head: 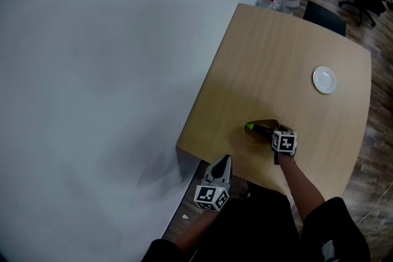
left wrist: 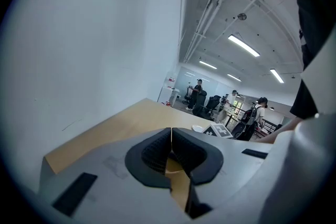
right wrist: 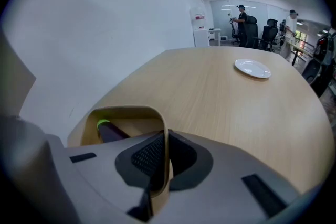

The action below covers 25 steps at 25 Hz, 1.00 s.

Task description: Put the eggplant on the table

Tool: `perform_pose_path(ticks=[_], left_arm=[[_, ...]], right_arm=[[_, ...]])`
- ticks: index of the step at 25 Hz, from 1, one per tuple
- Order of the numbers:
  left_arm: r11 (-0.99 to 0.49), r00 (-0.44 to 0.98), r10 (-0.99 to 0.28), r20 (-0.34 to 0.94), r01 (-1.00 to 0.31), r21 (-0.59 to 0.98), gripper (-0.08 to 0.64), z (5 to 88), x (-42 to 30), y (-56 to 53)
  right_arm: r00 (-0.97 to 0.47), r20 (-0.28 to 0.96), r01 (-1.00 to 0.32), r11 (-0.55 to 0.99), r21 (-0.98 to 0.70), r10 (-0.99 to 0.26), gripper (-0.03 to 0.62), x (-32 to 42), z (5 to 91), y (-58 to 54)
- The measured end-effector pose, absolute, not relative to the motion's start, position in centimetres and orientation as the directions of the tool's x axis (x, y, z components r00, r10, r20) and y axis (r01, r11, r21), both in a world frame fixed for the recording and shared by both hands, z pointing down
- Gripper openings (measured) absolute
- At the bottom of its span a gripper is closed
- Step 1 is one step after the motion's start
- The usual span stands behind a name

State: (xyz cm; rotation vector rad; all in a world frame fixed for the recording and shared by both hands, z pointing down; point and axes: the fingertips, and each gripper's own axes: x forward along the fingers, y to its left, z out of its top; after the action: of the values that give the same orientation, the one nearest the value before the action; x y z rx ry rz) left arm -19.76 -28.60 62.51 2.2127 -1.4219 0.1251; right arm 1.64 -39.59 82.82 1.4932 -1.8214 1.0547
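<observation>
Clamps right gripper (right wrist: 165, 150) tight on tan container (right wrist: 156, 113) rim, at wooden table (head: 288, 58) near side. Holds left gripper (left wrist: 170, 135) closed, empty. Finds eggplant (right wrist: 111, 134) lying inside container; apparently moving it onto the tabletop remains.

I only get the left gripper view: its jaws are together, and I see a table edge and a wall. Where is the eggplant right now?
Observer: The eggplant lies inside a tan container; the right gripper view shows it.
Operator: Is anything gripping that container?
Observer: Yes. The right gripper is shut on its wall, with the thin wall pinched between the pads.
Operator: Where is it relative to the plate?
Observer: In the head view it is at the near part of the table, close to the person and well apart from the white plate.
</observation>
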Motion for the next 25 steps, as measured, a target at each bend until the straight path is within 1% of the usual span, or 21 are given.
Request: perform_pose_path(ticks=[3,7,9,10,13,15,18,22,25], left_arm=[[-0.320,0.447,-0.819,0.359,-0.876,0.360,0.015,63.3,-19.5,-29.4],[-0.331,0.439,-0.813,0.383,-0.889,0.317,0.015,64.0,-19.0,-30.2],[-0.327,0.441,-0.810,0.387,-0.886,0.327,0.015,64.1,-18.7,-30.3],[-0.326,0.443,-0.808,0.389,-0.885,0.332,0.015,64.2,-18.6,-30.3],[-0.329,0.446,-0.801,0.400,-0.885,0.330,0.015,64.6,-18.3,-30.3],[-0.325,0.446,-0.799,0.403,-0.885,0.333,0.015,64.6,-18.3,-30.1],[-0.317,0.440,-0.802,0.404,-0.887,0.336,0.015,64.4,-18.4,-29.4],[-0.303,0.430,-0.812,0.395,-0.889,0.343,0.015,64.1,-18.7,-28.0],[-0.305,0.429,-0.819,0.380,-0.888,0.345,0.015,63.8,-18.7,-26.7]], right_arm=[[-0.204,0.840,-0.978,0.058,-0.202,-0.504,0.064,1.6,84.6,-40.3],[-0.153,0.865,-0.986,0.020,-0.164,-0.478,0.069,2.0,85.4,-40.6],[-0.149,0.870,-0.986,0.009,-0.164,-0.470,0.070,2.0,85.6,-40.6],[-0.151,0.871,-0.986,0.001,-0.170,-0.467,0.078,2.0,85.7,-40.6],[-0.161,0.872,-0.980,-0.029,-0.196,-0.462,0.142,2.4,86.2,-40.3],[-0.187,0.860,-0.972,-0.038,-0.232,-0.475,0.189,2.4,86.1,-40.2],[-0.252,0.817,-0.951,-0.026,-0.310,-0.519,0.238,2.1,85.1,-40.1],[-0.284,0.747,-0.942,0.030,-0.334,-0.601,0.247,2.2,82.6,-39.8],[-0.333,0.707,-0.927,0.077,-0.368,-0.624,0.247,1.6,80.5,-38.7]])
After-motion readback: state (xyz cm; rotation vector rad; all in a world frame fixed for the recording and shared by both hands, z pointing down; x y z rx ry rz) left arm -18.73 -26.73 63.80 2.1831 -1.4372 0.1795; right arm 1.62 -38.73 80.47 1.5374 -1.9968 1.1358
